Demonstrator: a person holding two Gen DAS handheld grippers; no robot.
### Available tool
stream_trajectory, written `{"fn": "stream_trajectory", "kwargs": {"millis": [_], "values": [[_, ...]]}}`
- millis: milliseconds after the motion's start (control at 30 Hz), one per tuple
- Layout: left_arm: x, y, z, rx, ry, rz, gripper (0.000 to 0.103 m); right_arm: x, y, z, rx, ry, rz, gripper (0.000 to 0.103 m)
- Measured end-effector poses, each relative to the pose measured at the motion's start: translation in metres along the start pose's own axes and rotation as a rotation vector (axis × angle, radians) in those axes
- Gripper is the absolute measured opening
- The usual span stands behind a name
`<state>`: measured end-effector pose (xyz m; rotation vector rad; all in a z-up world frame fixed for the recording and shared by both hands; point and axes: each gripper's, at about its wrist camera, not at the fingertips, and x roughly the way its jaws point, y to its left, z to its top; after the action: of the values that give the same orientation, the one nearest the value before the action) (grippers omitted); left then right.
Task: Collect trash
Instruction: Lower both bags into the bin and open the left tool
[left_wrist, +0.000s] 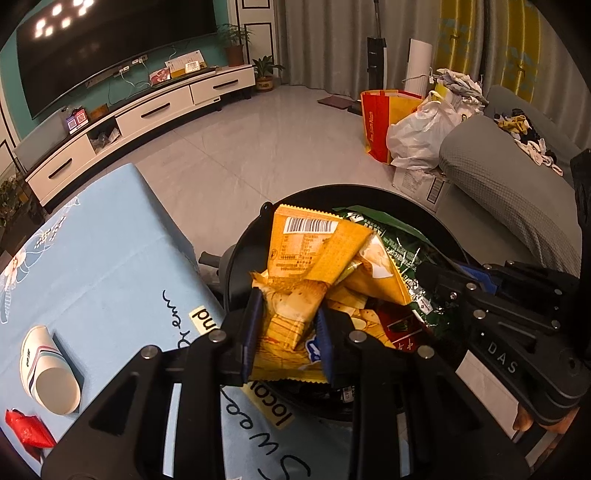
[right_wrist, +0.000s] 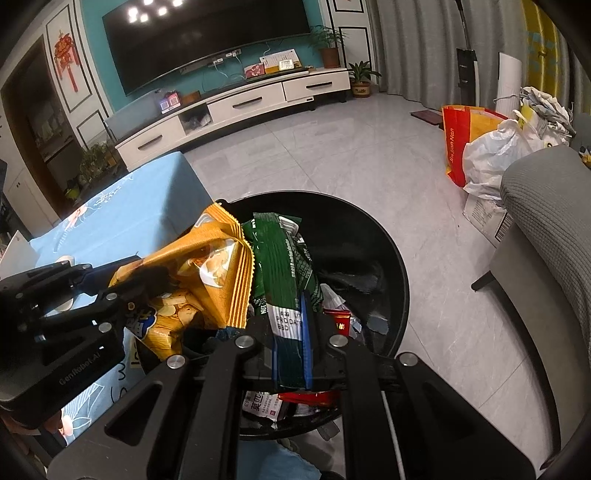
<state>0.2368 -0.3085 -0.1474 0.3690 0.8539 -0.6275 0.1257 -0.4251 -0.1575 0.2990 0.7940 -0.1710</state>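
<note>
My left gripper (left_wrist: 288, 332) is shut on a yellow chip bag (left_wrist: 310, 254) and holds it over the round black trash bin (left_wrist: 243, 254) beside the table. My right gripper (right_wrist: 291, 339) is shut on a green snack bag (right_wrist: 284, 258) above the same bin (right_wrist: 391, 266). The yellow bag (right_wrist: 210, 266) and the left gripper (right_wrist: 122, 291) show at the left of the right wrist view. The right gripper (left_wrist: 439, 277) shows at the right of the left wrist view, with the green bag (left_wrist: 399, 243). Red and white wrappers (right_wrist: 340, 321) lie inside the bin.
A light blue clothed table (left_wrist: 110, 258) carries a tipped paper cup (left_wrist: 48, 369) and a red wrapper (left_wrist: 27, 428). A grey sofa (left_wrist: 498, 184) stands to the right, with shopping bags (left_wrist: 406, 129) beside it. A TV cabinet (left_wrist: 147, 114) lines the far wall.
</note>
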Motion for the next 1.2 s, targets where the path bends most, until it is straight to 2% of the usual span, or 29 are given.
{"fn": "stream_trajectory", "kwargs": {"millis": [933,1167,1200], "values": [[0.0042,-0.001,-0.0014,0.012,0.007,0.006,0.034,0.0042,-0.0047,-0.0034,0.018,0.005,-0.012,0.014],[0.004,0.0031,-0.0032,0.009,0.006,0.011,0.047,0.0003,-0.0076,-0.0033,0.025,0.0,-0.021,0.017],[0.0033,0.0034,-0.0039,0.008,0.005,0.011,0.05,-0.0013,-0.0075,-0.0035,0.029,-0.003,-0.021,0.022]]}}
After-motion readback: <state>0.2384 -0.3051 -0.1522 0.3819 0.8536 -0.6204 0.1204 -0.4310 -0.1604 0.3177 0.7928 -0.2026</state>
